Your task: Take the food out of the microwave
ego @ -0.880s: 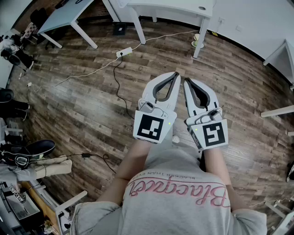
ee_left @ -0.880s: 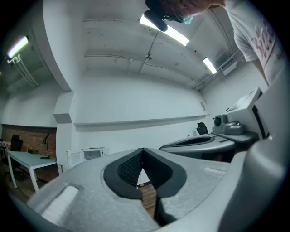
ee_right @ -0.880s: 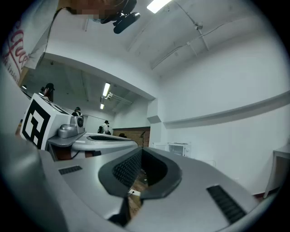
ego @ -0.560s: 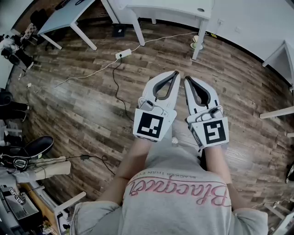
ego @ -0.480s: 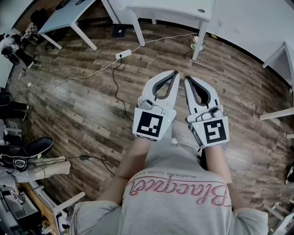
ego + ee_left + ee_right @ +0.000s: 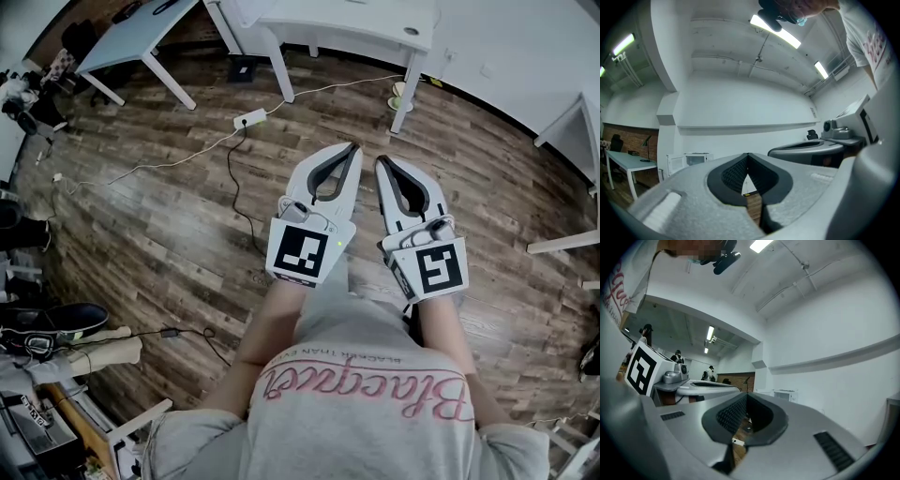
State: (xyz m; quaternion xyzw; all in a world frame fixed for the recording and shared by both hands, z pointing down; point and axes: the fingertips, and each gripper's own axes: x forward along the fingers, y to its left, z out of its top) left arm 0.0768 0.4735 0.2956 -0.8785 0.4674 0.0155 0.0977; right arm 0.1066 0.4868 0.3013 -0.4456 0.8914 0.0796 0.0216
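Note:
Both grippers are held side by side in front of the person's chest, over the wooden floor. My left gripper [image 6: 354, 147] is shut, its tips meeting with nothing between them. My right gripper [image 6: 380, 162] is likewise shut and empty. A white microwave [image 6: 696, 159] shows small and far off in the left gripper view, against the white wall; it also appears in the right gripper view as a white microwave [image 6: 786, 394]. No food is visible. In the left gripper view the right gripper's body [image 6: 815, 149] fills the right side.
White tables [image 6: 347, 21] stand along the far wall, another pale table [image 6: 131, 33] at the upper left. A power strip [image 6: 249, 118] and cables lie on the wood floor [image 6: 169, 216]. Clutter and shoes line the left edge. People stand far off in the right gripper view.
The floor and tables have slid slightly down and left in the head view, as the person moves forward. Both grippers stay shut and side by side.

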